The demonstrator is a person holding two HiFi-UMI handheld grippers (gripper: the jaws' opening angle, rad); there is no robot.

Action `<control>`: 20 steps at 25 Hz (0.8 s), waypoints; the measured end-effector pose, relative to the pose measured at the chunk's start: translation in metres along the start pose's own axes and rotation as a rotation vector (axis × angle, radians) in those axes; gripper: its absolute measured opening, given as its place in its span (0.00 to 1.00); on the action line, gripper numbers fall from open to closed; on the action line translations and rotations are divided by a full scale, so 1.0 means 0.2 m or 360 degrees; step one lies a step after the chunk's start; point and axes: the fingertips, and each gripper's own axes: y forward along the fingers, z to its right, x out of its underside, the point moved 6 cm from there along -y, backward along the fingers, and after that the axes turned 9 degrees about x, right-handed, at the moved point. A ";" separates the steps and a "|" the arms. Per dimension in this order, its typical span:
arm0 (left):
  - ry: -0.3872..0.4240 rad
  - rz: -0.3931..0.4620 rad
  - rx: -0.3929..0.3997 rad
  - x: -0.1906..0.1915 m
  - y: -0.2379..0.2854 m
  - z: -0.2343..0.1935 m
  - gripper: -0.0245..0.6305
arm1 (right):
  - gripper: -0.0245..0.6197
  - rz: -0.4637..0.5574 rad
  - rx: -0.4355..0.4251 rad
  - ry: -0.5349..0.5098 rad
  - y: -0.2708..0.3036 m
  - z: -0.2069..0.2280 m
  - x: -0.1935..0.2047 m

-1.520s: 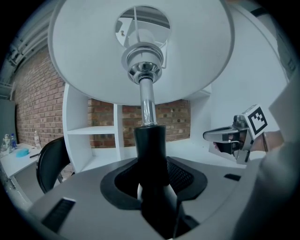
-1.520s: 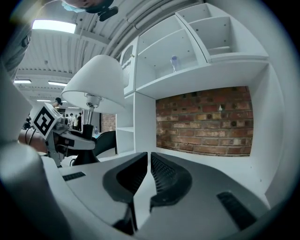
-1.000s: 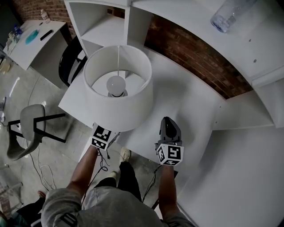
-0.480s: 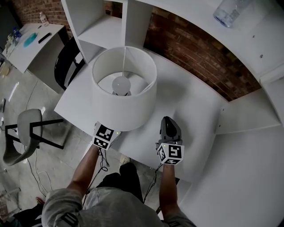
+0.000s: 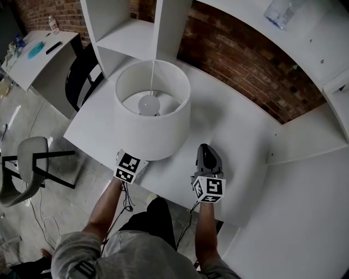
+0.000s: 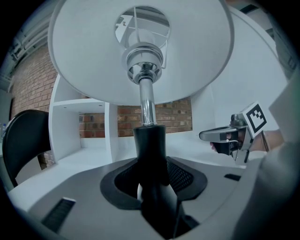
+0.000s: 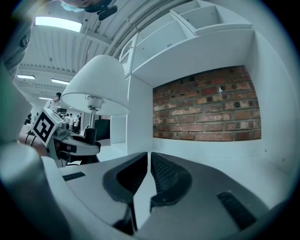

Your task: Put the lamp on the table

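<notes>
The lamp (image 5: 152, 117) has a white drum shade, a bulb, a chrome rod and a black lower stem (image 6: 151, 140). It stands upright over the near left part of the white table (image 5: 234, 136). My left gripper (image 5: 131, 166) reaches under the shade and is shut on the black stem, which fills the gap between its jaws (image 6: 151, 157). The shade hides the lamp's foot, so I cannot tell whether it touches the table. My right gripper (image 5: 207, 152) rests low over the table to the lamp's right, jaws together and empty (image 7: 149, 161).
A white shelf unit (image 5: 131, 32) and a brick wall (image 5: 240, 65) stand behind the table. A clear plastic bottle (image 5: 283, 11) lies on the upper shelf. A black chair (image 5: 82, 76) is left of the table, a grey chair (image 5: 22, 169) and cables on the floor.
The lamp, held by my left gripper, has shifted slightly right and further in over the table. My right gripper has stayed where it was.
</notes>
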 end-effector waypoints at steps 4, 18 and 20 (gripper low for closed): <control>0.0038 -0.0017 -0.0005 0.07 -0.02 0.02 0.28 | 0.10 0.0014 0.0000 -0.0014 -0.02 -0.02 0.05; 0.0073 0.0083 0.0010 0.19 -0.07 0.04 0.28 | 0.10 0.0098 0.0026 -0.0048 -0.10 -0.09 0.12; 0.0052 0.0086 0.0003 0.20 -0.07 0.03 0.28 | 0.10 0.0105 0.0034 -0.0048 -0.10 -0.09 0.13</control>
